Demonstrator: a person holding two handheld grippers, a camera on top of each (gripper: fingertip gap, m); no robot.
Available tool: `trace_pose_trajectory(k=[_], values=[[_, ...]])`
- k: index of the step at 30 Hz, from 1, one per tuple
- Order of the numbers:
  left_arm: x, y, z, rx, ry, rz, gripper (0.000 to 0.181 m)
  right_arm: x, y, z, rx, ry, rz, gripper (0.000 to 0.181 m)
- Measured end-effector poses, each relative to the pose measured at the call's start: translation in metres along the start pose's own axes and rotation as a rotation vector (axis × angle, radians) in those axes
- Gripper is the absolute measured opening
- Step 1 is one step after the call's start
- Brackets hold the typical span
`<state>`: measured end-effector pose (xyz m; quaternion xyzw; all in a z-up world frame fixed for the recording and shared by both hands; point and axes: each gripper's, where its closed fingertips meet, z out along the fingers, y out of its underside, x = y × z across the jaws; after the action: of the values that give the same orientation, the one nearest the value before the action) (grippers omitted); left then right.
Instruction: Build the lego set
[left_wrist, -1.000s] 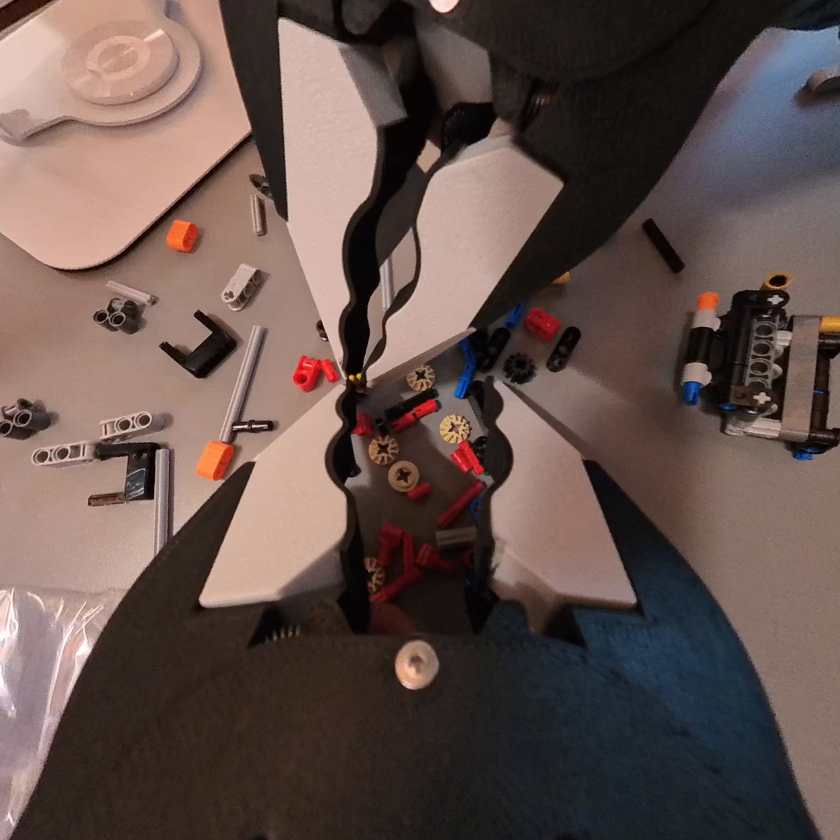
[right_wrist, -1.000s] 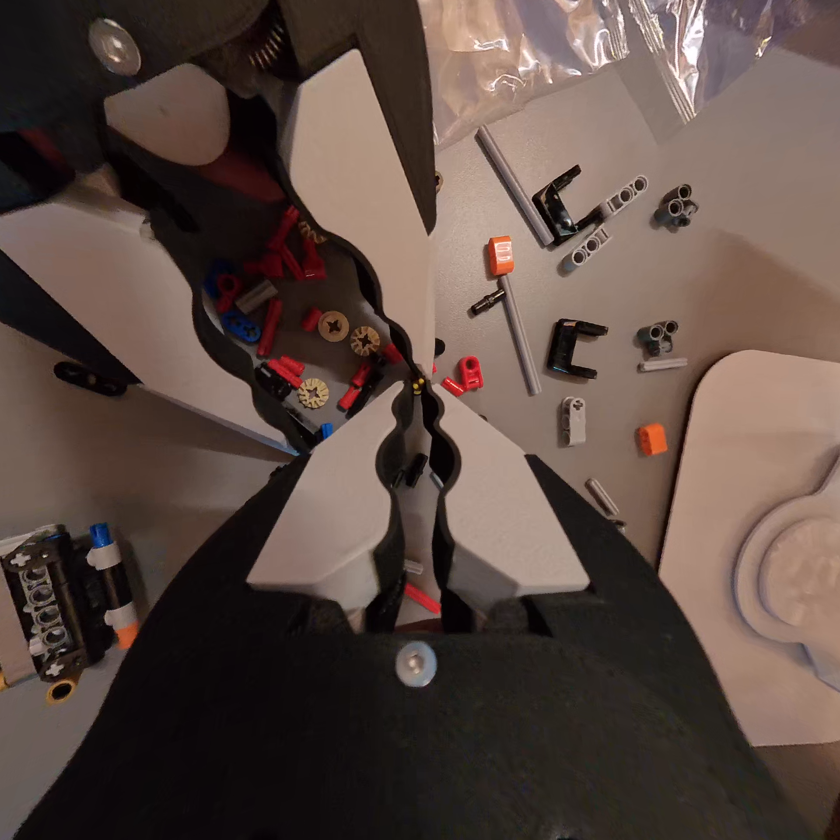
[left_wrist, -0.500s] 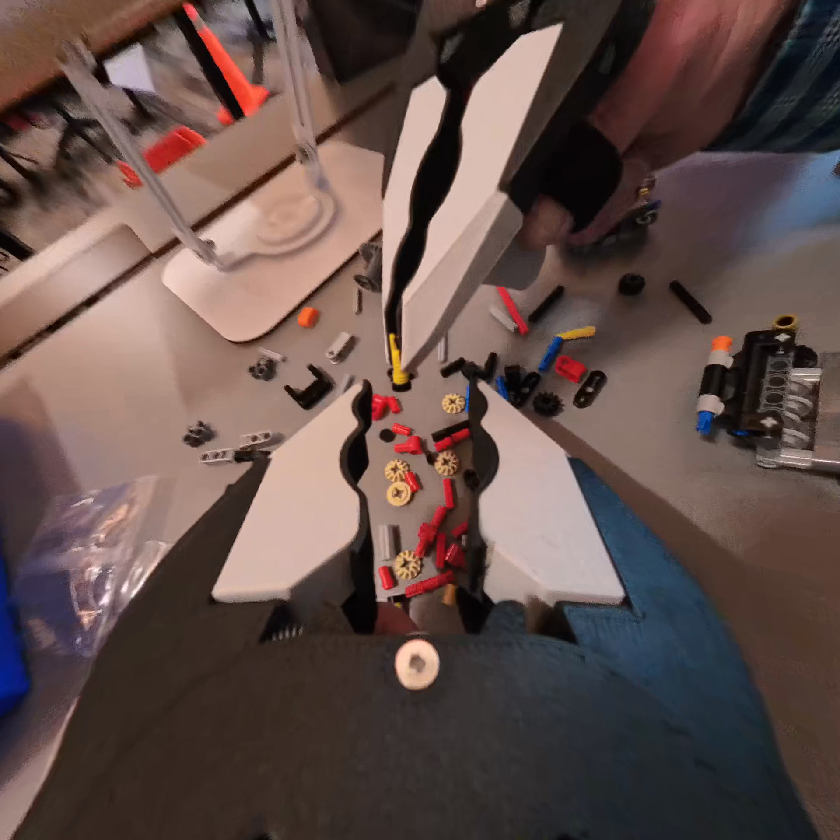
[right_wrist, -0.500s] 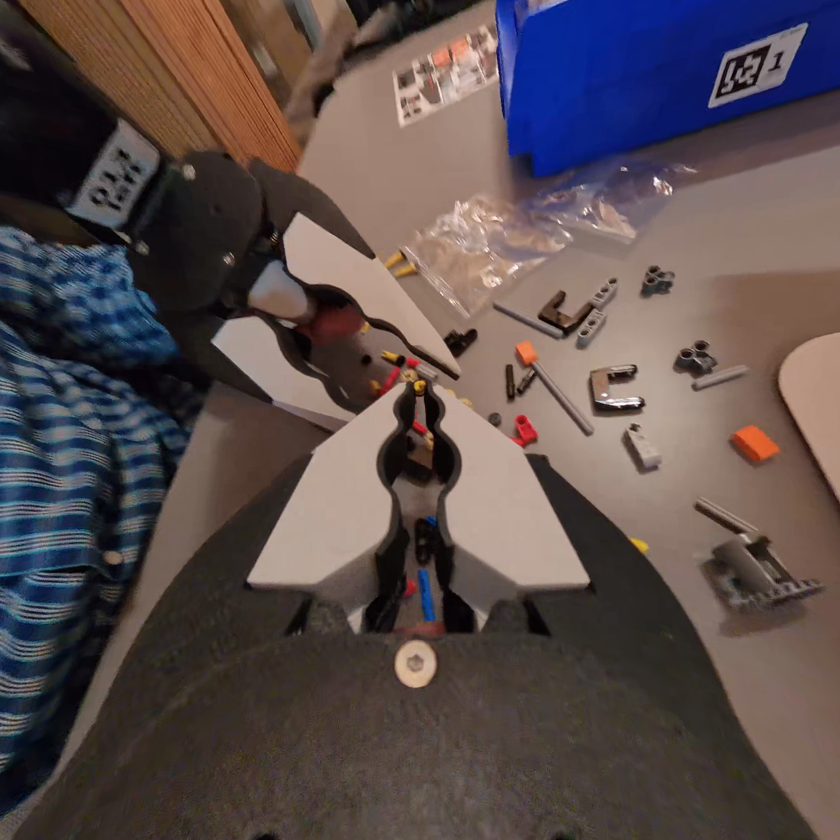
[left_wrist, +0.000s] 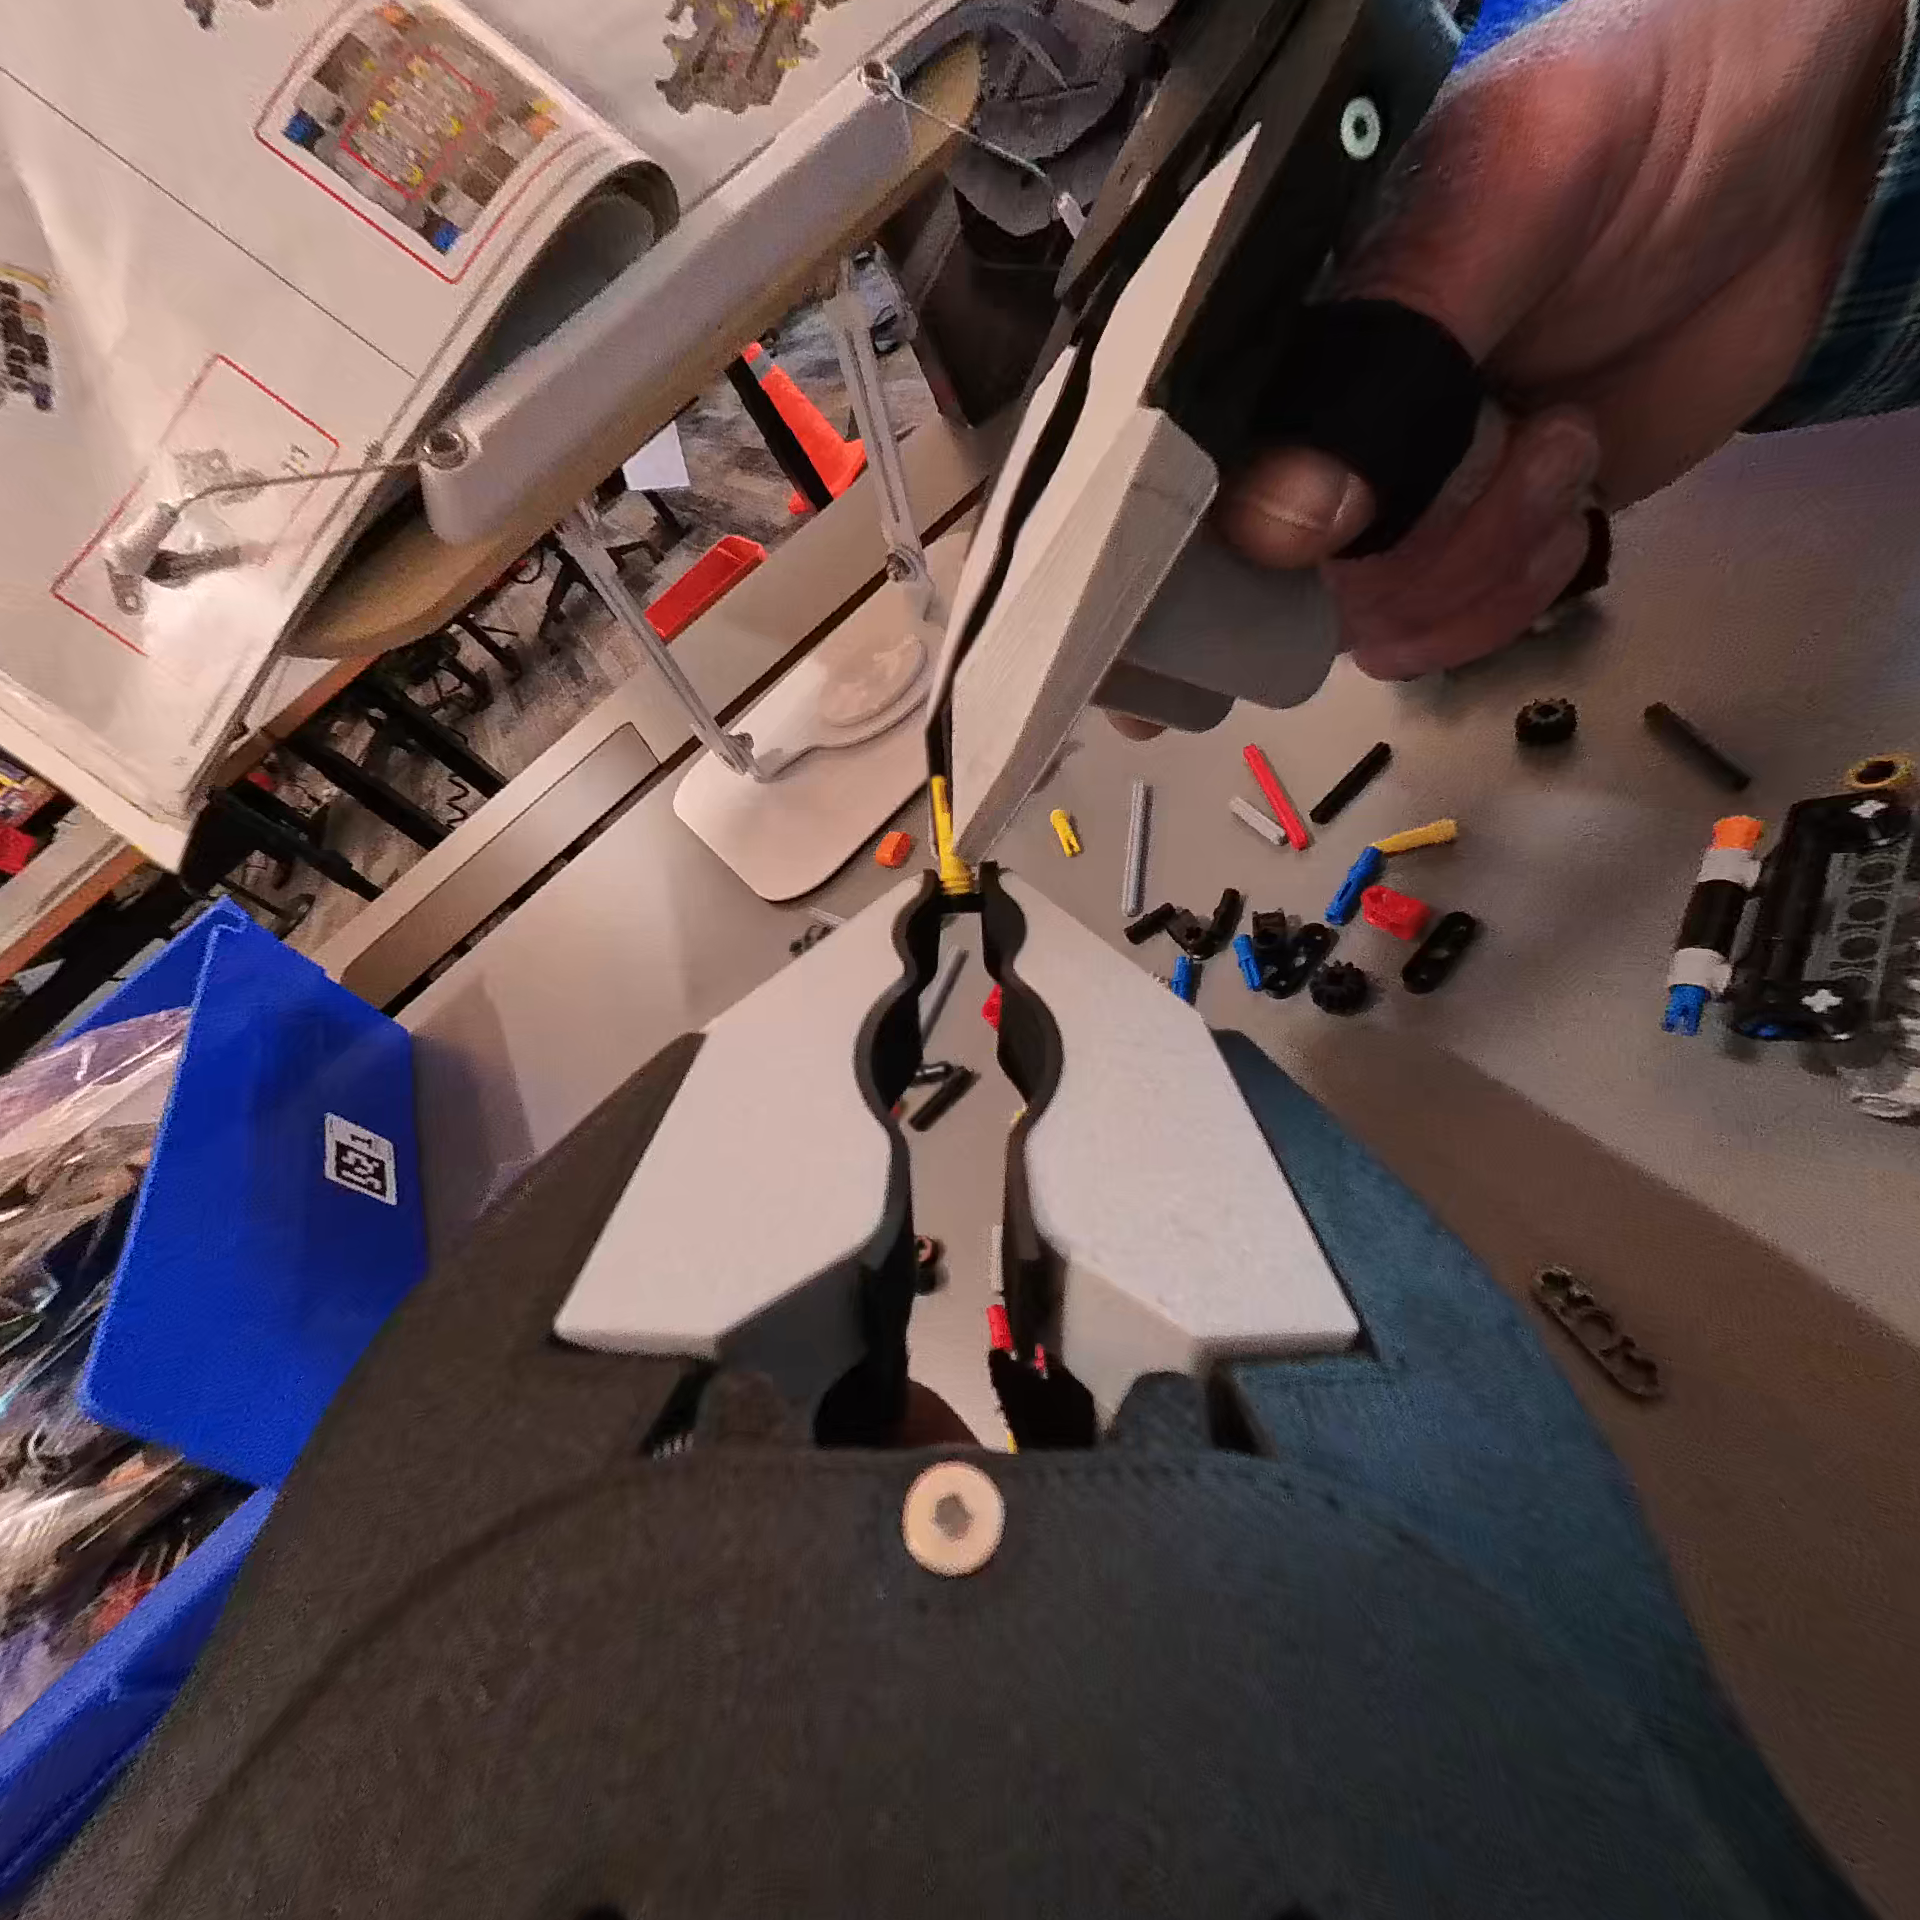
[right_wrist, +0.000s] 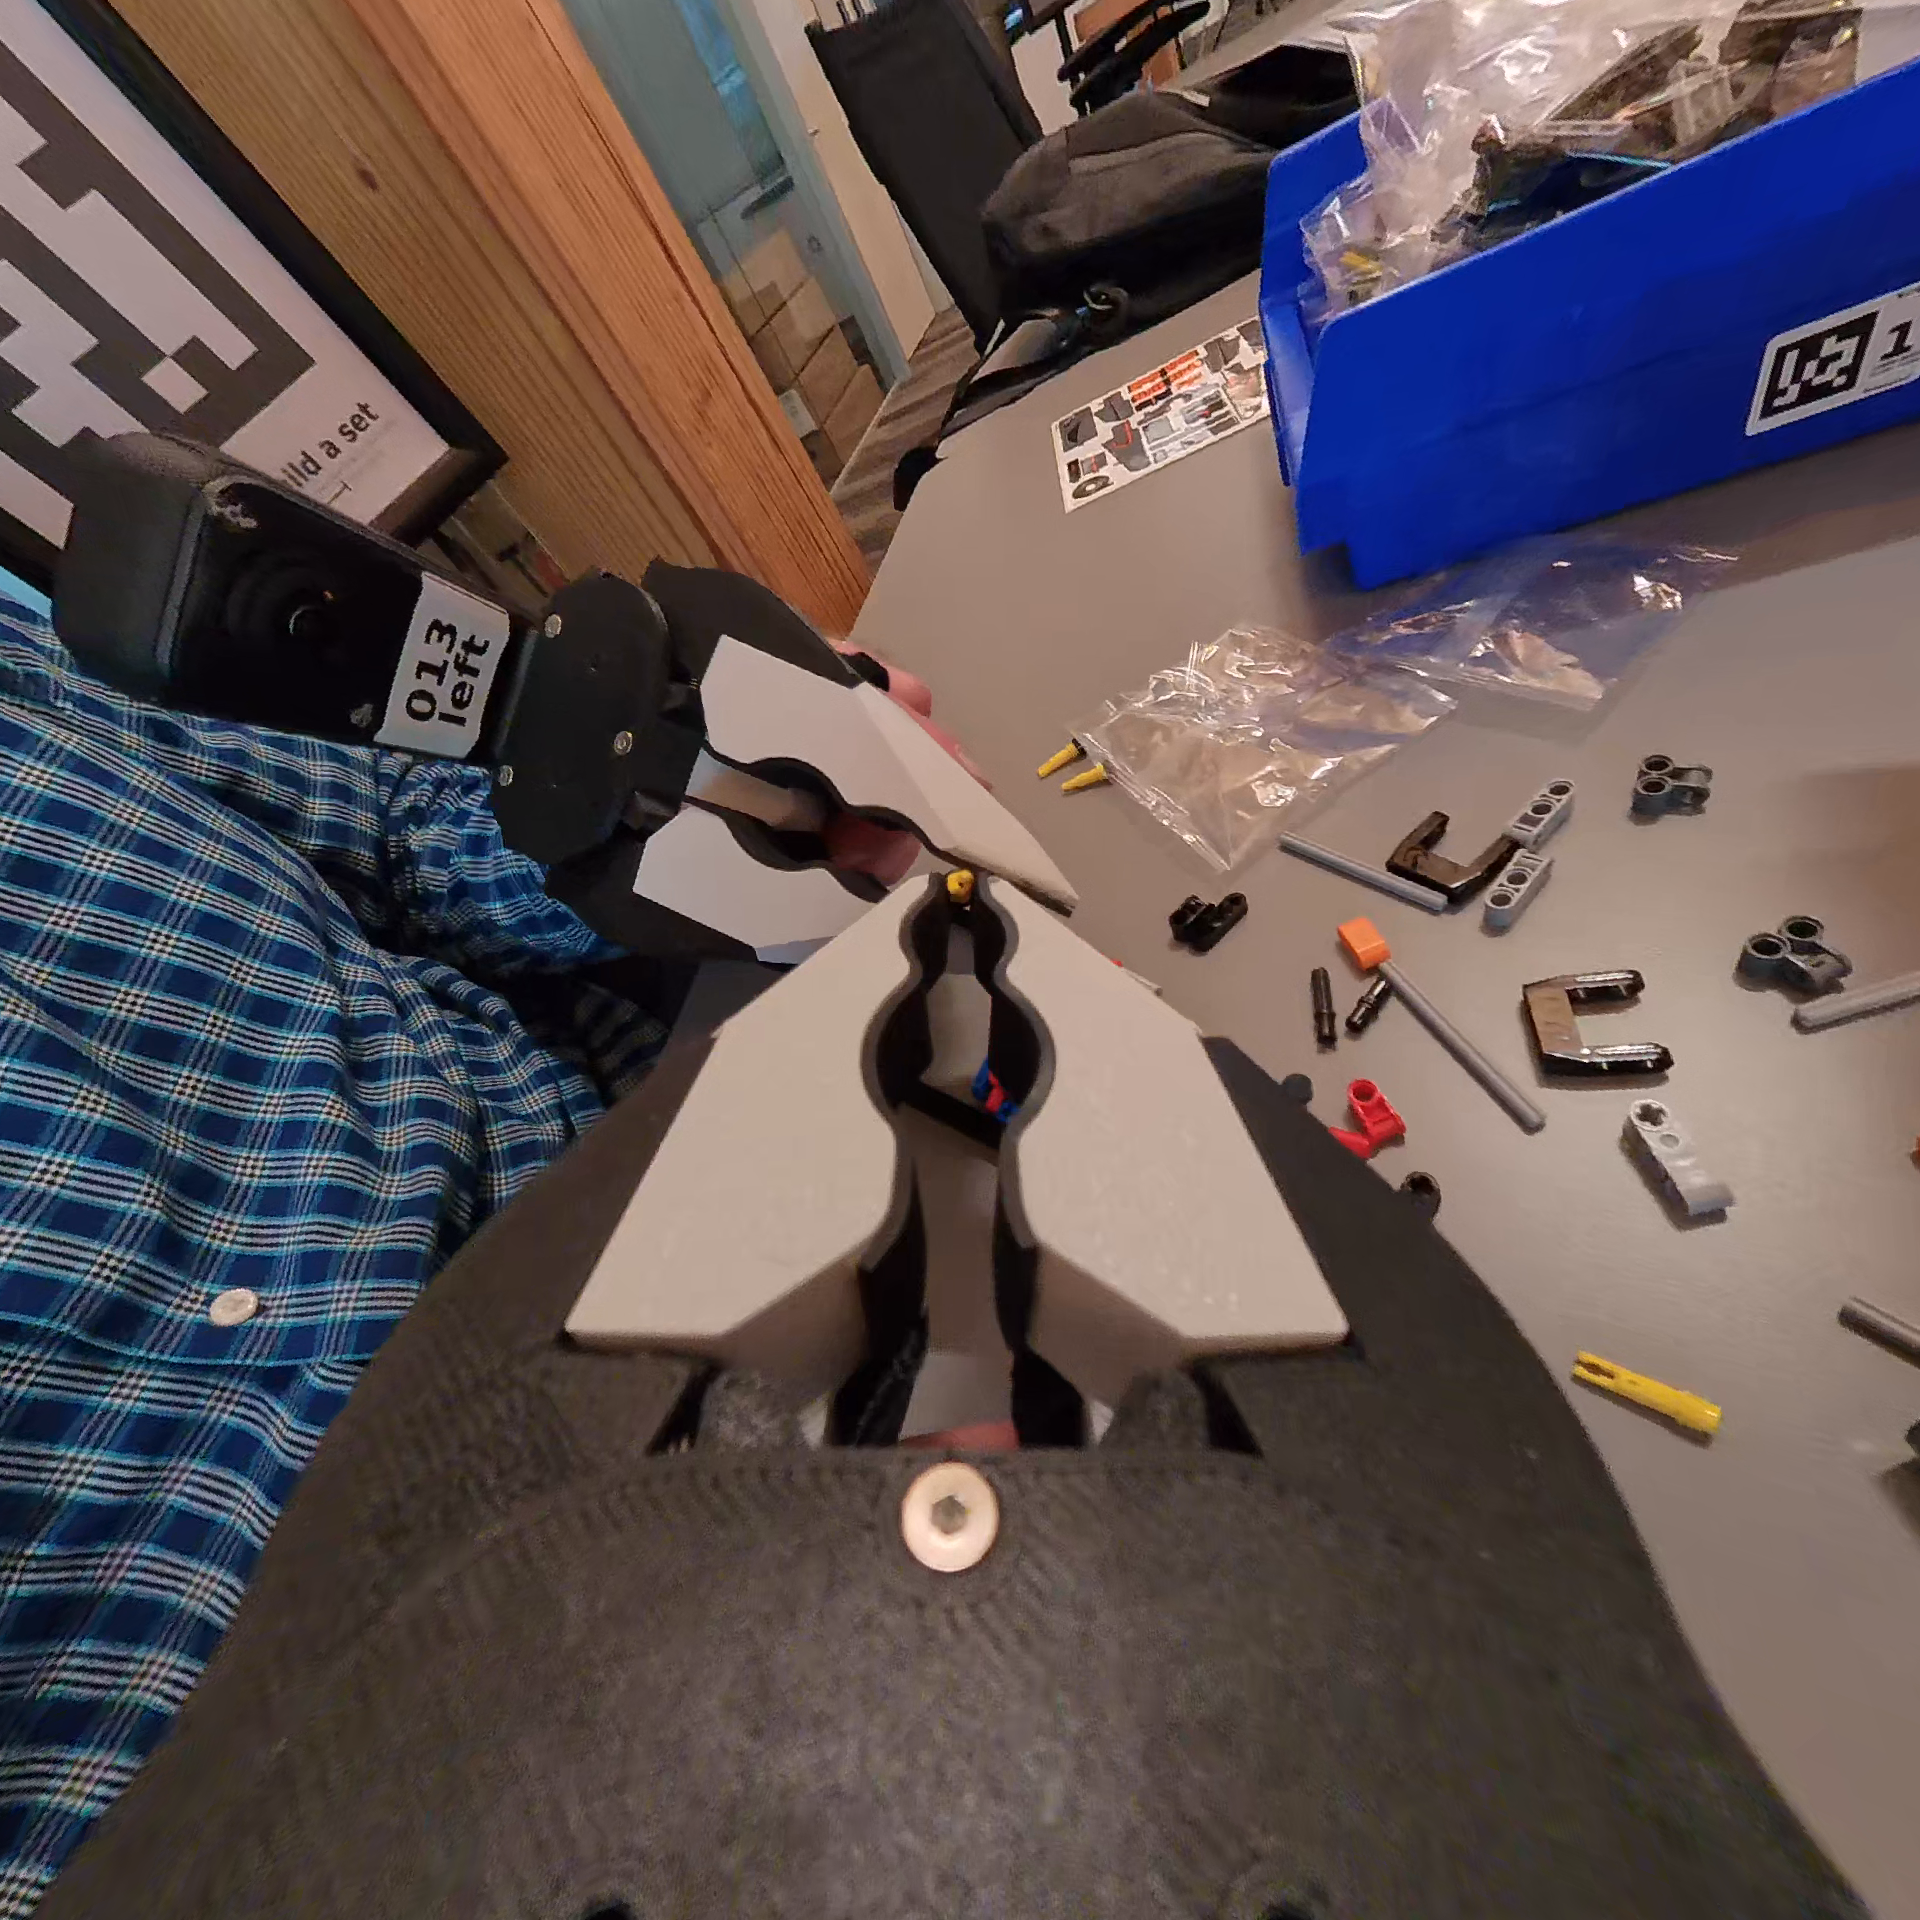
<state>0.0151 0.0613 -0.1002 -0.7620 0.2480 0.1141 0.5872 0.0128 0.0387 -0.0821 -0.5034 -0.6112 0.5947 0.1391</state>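
Yellow pin: raised above worktop, long axis near upright in left wrist view. Right tool clenched on it from above. Left tool clenched on its lower end. Blue bin bears square-code sticker. Printed sticker sheet flat on worktop. Partly built model at right.

We worked in an office-like lab: a grey table carried a blue bin tagged with a printed marker, beside a wood-panelled wall, with desk legs and chairs behind.
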Motion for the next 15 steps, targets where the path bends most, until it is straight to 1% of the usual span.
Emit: trace_pose_trajectory(k=[4, 5, 7, 8, 10, 12, 14, 15], values=[[-0.002, -0.001, -0.005, 0.0, -0.017, 0.012, 0.005, -0.004, -0.002, 0.003, -0.004, 0.007, -0.011, 0.003], [-0.003, -0.001, -0.007, 0.0, -0.021, 0.017, 0.005, -0.004, -0.002, 0.005, -0.011, 0.019, -0.018, 0.006], [-0.004, 0.002, -0.01, -0.006, -0.017, 0.007, 0.005, -0.001, -0.001, 0.008, -0.034, 0.051, -0.031, 0.026], [-0.007, 0.004, -0.013, -0.01, -0.014, -0.007, 0.005, 0.001, 0.0, 0.009, -0.041, 0.061, -0.034, 0.032], [-0.014, 0.011, -0.024, -0.025, -0.013, -0.038, 0.005, 0.004, 0.001, 0.008, -0.05, 0.082, -0.045, 0.034], [-0.022, 0.027, -0.039, -0.089, -0.004, -0.052, 0.005, 0.004, 0.001, 0.005, -0.055, 0.102, -0.072, 0.033], [-0.026, 0.053, -0.057, -0.196, 0.032, -0.079, 0.005, 0.004, 0.002, 0.001, -0.061, 0.131, -0.106, 0.033], [-0.031, 0.068, -0.067, -0.244, 0.023, -0.089, 0.005, 0.005, 0.003, 0.0, -0.069, 0.148, -0.125, 0.033]])
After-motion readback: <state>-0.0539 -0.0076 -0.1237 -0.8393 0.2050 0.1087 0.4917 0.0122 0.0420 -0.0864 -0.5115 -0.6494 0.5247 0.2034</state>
